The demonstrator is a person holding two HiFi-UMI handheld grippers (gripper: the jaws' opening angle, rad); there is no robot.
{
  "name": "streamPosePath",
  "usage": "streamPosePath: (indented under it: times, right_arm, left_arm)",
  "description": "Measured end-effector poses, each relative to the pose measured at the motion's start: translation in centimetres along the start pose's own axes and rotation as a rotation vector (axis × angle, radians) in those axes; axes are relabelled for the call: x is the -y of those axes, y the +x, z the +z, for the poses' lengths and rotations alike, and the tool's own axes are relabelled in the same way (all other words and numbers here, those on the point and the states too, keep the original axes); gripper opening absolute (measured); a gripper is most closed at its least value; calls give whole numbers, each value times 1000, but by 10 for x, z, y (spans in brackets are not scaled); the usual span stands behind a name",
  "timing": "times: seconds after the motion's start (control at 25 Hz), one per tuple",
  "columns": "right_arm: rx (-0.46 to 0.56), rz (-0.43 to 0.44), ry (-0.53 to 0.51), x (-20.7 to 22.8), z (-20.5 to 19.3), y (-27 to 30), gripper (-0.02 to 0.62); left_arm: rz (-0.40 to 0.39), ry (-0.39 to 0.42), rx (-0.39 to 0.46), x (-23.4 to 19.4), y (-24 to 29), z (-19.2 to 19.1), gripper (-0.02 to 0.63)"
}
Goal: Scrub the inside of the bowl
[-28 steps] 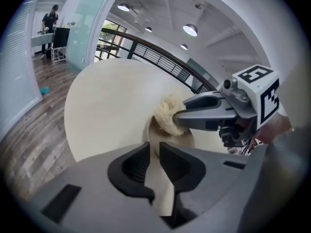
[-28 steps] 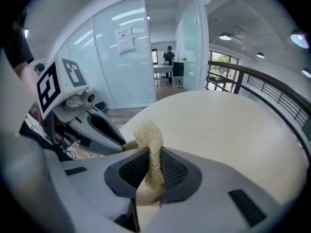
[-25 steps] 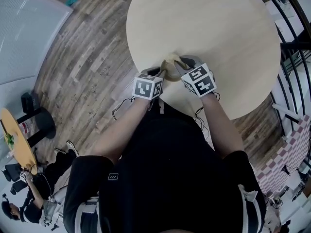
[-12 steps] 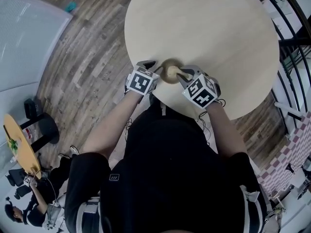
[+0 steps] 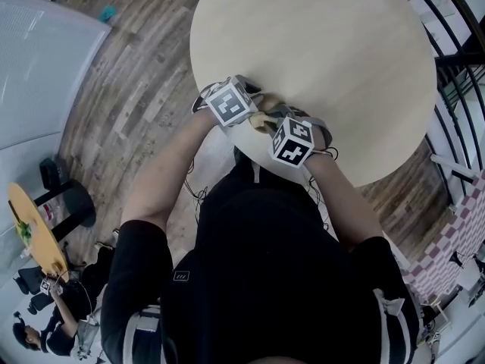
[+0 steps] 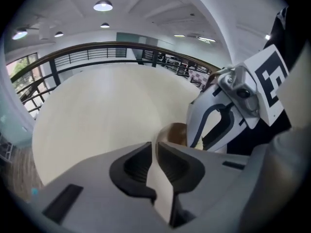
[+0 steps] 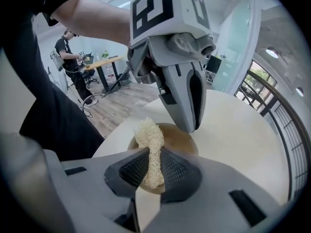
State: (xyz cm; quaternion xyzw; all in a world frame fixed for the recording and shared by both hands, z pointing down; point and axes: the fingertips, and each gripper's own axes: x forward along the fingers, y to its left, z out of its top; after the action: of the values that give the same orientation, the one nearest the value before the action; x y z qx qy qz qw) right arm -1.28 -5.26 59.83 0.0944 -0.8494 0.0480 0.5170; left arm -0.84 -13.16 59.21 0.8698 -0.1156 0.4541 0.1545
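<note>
I am holding the right hand-held gripper (image 7: 153, 152) clamped on the scrubber (image 7: 148, 142), whose free end is sticking out past the jaws and hanging over the bowl (image 7: 179, 136). The bowl is sitting at the near edge of the desk (image 7: 233, 125), just in front of me. Across it, the left hand-held gripper (image 6: 156, 147) is pointing down at the far rim. Its jaws have just been closing and are standing a narrow slit apart, with nothing I can see between the pads. To scrub well, I am judging that this gripper should be pinching the rim firmly first. Then I should be pressing the scrubber's end inside and sweeping round the wall, lightly enough that the bowl is not sliding off the edge.
</note>
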Motion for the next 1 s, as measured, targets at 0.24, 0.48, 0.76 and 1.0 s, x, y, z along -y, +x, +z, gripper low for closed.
streamPosePath:
  times: [0.24, 0.48, 0.76, 1.0]
  right_arm:
    - [-17, 23, -22, -4, -1, 4, 72]
    - [-36, 26, -32, -6, -6, 11, 72]
    - [-84, -13, -55, 0, -14, 17, 72]
    - [-71, -100, 3, 27, -8, 18, 72]
  left_arm:
    - [-32, 46, -74, 4, 12, -12, 31]
    - [-85, -21, -66, 12, 3, -8, 25]
    - [-78, -99, -53, 23, -3, -25, 28]
    - [-50, -223, -17, 26, -10, -35, 37]
